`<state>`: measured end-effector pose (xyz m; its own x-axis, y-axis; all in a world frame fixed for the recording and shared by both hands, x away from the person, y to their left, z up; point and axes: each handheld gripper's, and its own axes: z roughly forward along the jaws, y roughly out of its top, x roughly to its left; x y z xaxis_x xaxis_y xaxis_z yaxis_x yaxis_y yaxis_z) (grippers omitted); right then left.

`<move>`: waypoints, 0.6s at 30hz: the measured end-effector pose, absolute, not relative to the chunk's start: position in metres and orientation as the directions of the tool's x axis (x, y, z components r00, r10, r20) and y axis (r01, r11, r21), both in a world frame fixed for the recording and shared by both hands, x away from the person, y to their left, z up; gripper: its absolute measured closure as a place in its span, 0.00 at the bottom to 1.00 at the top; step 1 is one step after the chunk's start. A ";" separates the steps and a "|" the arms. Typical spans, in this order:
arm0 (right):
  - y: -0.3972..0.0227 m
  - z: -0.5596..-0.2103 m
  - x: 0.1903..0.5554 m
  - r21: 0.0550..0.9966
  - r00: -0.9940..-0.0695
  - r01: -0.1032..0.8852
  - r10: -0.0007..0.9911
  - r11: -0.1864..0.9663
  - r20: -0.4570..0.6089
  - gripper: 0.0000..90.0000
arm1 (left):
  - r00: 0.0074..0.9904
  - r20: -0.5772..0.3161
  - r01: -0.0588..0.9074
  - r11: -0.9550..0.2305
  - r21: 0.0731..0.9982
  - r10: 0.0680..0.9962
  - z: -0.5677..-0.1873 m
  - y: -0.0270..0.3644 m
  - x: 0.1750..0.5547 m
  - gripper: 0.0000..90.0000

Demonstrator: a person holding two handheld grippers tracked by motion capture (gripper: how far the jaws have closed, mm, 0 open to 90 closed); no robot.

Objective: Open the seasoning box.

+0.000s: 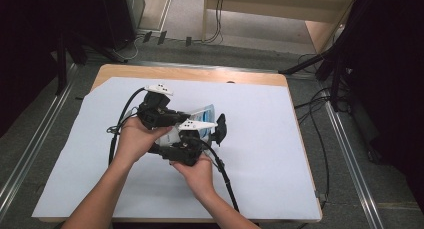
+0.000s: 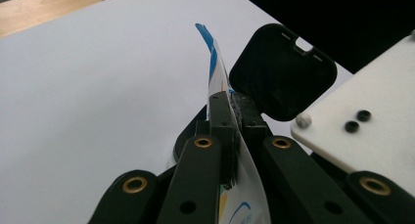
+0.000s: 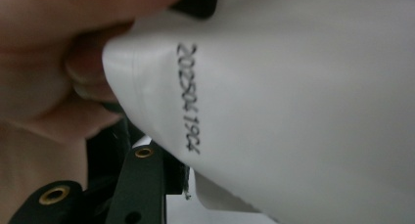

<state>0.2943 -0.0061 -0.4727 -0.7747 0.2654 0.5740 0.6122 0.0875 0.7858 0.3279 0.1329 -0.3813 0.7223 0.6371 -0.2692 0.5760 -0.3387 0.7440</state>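
A white pouch (image 1: 206, 112) with blue print is held up over the middle of the table. My left gripper (image 2: 234, 109) is shut on its thin edge, and the pouch (image 2: 215, 70) stands up between the pads. In the high view the left gripper (image 1: 186, 119) points right from the left hand. My right gripper (image 1: 212, 134) lies just below it, in the right hand. The right gripper view has the pouch (image 3: 293, 111) pressed close, with a printed date code. One black jaw shows at the lower left beside it. The other jaw is hidden.
White paper (image 1: 280, 139) covers the wooden table (image 1: 200, 73). A black rounded-square part (image 2: 284, 70) and the right gripper's white plate (image 2: 362, 116) stand close beside the left gripper's tips. Fingers (image 3: 73, 77) rest against the pouch. Cables (image 1: 227, 184) trail toward the near edge.
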 end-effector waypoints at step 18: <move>-0.004 -0.470 0.294 0.798 -0.789 0.590 0.298 0.121 0.538 0.66 | 0.723 -0.283 0.575 -0.322 0.752 0.630 -0.382 0.135 0.329 0.99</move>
